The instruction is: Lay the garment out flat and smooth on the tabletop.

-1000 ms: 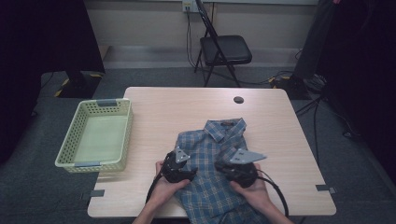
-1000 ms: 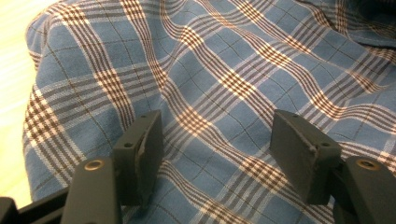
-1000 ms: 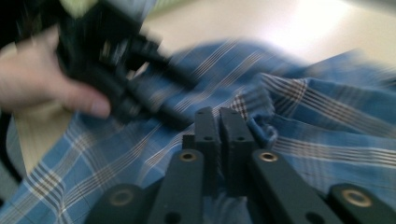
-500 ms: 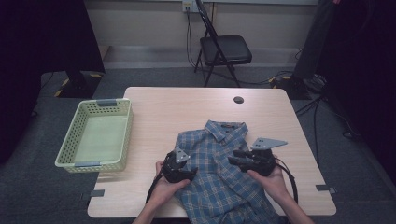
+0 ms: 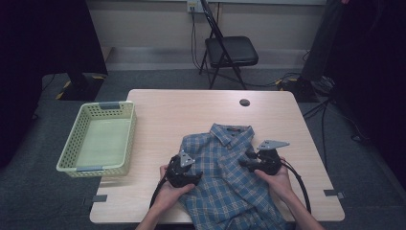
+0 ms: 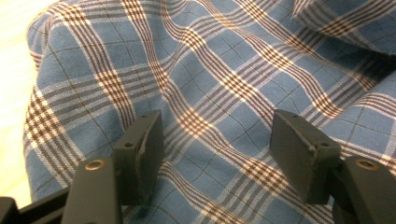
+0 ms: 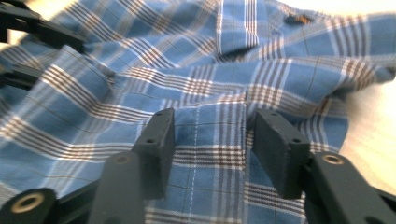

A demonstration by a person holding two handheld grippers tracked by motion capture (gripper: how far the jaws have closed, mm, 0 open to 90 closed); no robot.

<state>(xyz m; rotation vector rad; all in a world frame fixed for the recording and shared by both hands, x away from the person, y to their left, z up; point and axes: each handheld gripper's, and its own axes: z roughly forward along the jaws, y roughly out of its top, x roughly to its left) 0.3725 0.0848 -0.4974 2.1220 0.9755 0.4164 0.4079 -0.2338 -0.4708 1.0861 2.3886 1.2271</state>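
A blue plaid shirt (image 5: 225, 184) lies on the wooden table (image 5: 191, 115), collar away from me, its lower part hanging over the near edge. My left gripper (image 5: 194, 176) rests on the shirt's left side; in the left gripper view its jaws (image 6: 217, 140) stand open over flat plaid cloth (image 6: 210, 70). My right gripper (image 5: 246, 162) sits at the shirt's right side and points left. Its jaws (image 7: 215, 135) have just been opening and now stand apart over the cloth (image 7: 210, 79), gripping nothing.
A pale yellow-green mesh basket (image 5: 72, 151) sits empty at the table's left edge. A small black round thing (image 5: 244, 102) lies near the far edge. A black folding chair (image 5: 230, 52) stands behind the table. Cables trail from both grippers toward me.
My right hand has carried its gripper to the right, from the middle of the shirt to its right side. The left gripper has stayed where it was.
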